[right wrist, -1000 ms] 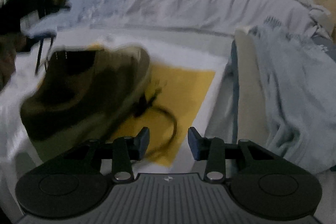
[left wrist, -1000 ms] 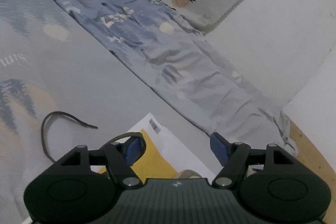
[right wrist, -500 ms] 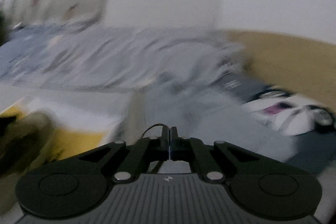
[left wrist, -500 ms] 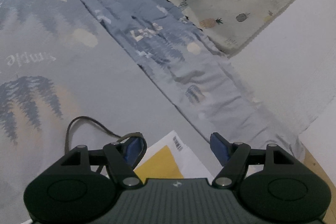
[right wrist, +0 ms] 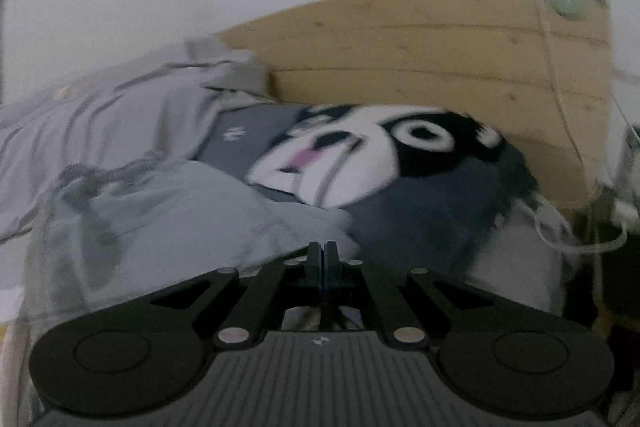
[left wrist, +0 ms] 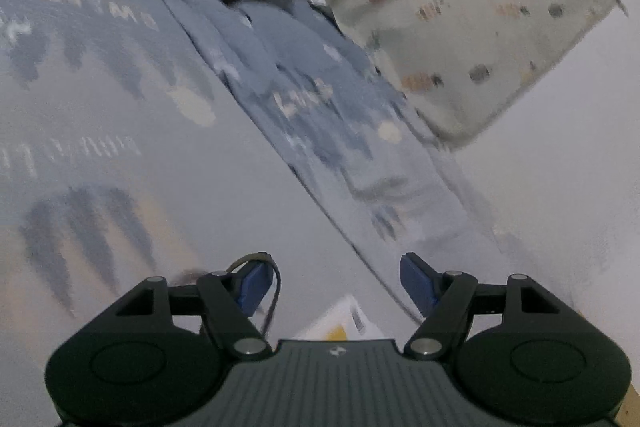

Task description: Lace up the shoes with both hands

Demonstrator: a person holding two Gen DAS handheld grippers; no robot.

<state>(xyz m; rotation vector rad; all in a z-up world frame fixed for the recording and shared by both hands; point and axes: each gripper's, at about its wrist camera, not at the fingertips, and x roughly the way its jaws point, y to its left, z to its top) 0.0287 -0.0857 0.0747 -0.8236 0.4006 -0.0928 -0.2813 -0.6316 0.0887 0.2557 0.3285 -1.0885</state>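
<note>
While dark shoelace (left wrist: 269,269) loops over blue pad of left gripper (left wrist: 334,283), fingers spread, nothing pinched. Right gripper (right wrist: 323,259): fingers pressed together; lace between them not discernible. Shoe not visible. Surroundings: bed sheet (left wrist: 160,155), yellow-white paper (left wrist: 344,323), panda pillow (right wrist: 360,155), wooden headboard (right wrist: 440,43).

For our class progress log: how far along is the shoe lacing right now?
Nothing visibly done: no shoe appears in either view. In hand: a dark lace loops around one finger of the open left gripper. The right gripper is shut, facing a panda pillow; whether it pinches lace is unclear. Threading remains.
</note>
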